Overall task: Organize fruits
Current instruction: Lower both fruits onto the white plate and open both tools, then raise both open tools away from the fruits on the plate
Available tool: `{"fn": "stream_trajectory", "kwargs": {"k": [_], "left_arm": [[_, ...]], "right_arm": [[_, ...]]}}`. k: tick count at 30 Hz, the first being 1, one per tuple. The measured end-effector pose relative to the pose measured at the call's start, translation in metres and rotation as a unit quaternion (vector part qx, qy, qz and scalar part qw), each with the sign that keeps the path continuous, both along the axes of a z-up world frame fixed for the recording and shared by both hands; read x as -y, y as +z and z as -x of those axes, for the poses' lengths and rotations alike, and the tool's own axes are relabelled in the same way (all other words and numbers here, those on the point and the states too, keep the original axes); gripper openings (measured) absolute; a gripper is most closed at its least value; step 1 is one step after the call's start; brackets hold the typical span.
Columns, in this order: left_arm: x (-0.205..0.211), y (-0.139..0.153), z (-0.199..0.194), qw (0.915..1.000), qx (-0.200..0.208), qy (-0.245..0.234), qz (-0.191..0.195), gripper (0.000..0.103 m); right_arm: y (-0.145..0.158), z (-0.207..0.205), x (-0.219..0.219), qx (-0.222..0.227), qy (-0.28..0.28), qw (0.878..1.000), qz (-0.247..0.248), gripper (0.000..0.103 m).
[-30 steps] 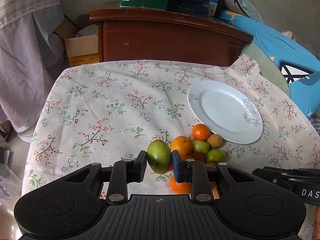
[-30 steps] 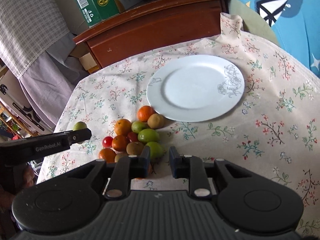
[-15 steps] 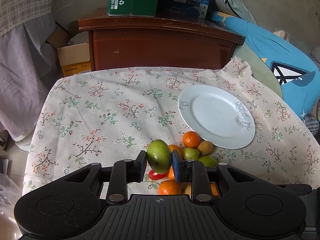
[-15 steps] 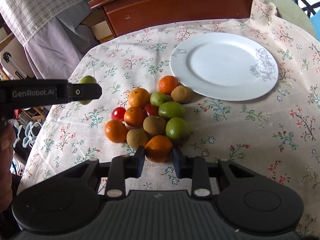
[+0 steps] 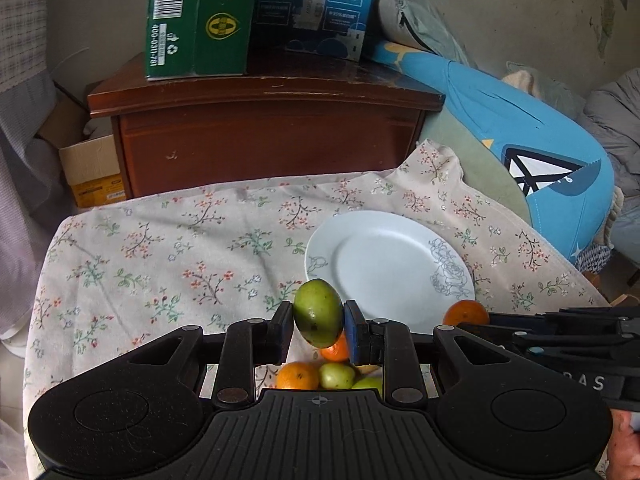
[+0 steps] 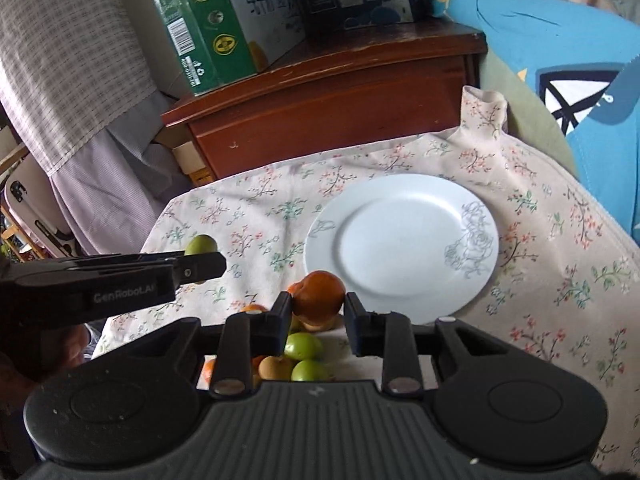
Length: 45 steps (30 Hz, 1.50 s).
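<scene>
**Above the floral desk: one fruit in each gripper**

Between the jaws of your left gripper sits a green fruit, clamped on both sides and held clear of the tablecloth. Your left wrist view shows part of the fruit pile directly beneath it: oranges and green fruits, mostly hidden by the gripper body. At that view's right edge, an orange appears at the tip of your right gripper, just beside the near rim of the white plate.

Your right wrist view shows what the left cannot: the right gripper has its jaws closed narrowly on that orange, raised above the pile, with a brown fruit and green fruits lying below on the cloth. The same view shows your left gripper from the side, at left, the green fruit peeking over its tip, well apart from the plate. Behind the desk stands a wooden cabinet carrying a green carton.
</scene>
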<state>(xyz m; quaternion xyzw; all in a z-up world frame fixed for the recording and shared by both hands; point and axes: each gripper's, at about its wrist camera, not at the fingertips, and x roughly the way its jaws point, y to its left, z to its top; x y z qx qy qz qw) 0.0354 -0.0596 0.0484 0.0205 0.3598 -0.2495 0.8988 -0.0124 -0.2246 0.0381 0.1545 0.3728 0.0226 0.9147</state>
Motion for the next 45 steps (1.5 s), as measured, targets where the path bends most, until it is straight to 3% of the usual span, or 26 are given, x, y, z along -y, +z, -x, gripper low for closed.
{"fn": "stream_trajectory", "kwargs": {"k": [7, 11, 27, 30, 32, 33, 37, 45], "left_arm": [[0.022, -0.017, -0.021, 0.9992, -0.011, -0.037, 0.012, 0.024], [0.031, -0.028, -0.032, 0.9984, -0.017, -0.052, 0.017, 0.024], [0.062, -0.052, -0.059, 0.9966, -0.040, -0.068, 0.025, 0.027], [0.060, -0.045, -0.060, 0.9975, -0.034, -0.056, 0.027, 0.034], [0.054, -0.042, -0.062, 0.9983, -0.026, -0.042, 0.032, 0.048], [0.051, -0.041, -0.063, 0.9987, -0.022, -0.032, 0.032, 0.050], [0.040, -0.043, -0.073, 0.9996, -0.022, 0.009, 0.015, 0.051], [0.030, -0.077, -0.084, 0.9969, -0.060, 0.047, -0.017, 0.051]], "right_arm": [[-0.022, -0.025, 0.017, -0.025, -0.039, 0.999, 0.006, 0.028], [-0.034, -0.032, 0.030, -0.042, -0.059, 0.997, -0.031, 0.028], [-0.047, -0.056, 0.045, -0.048, -0.087, 0.994, -0.039, 0.032], [-0.045, -0.057, 0.048, -0.042, -0.090, 0.994, -0.044, 0.032], [-0.043, -0.058, 0.052, -0.041, -0.097, 0.993, -0.046, 0.035], [-0.043, -0.058, 0.054, -0.040, -0.102, 0.993, -0.046, 0.037], [-0.043, -0.056, 0.070, -0.042, -0.136, 0.989, -0.042, 0.039], [-0.058, -0.057, 0.095, -0.062, -0.219, 0.974, 0.000, 0.057]]}}
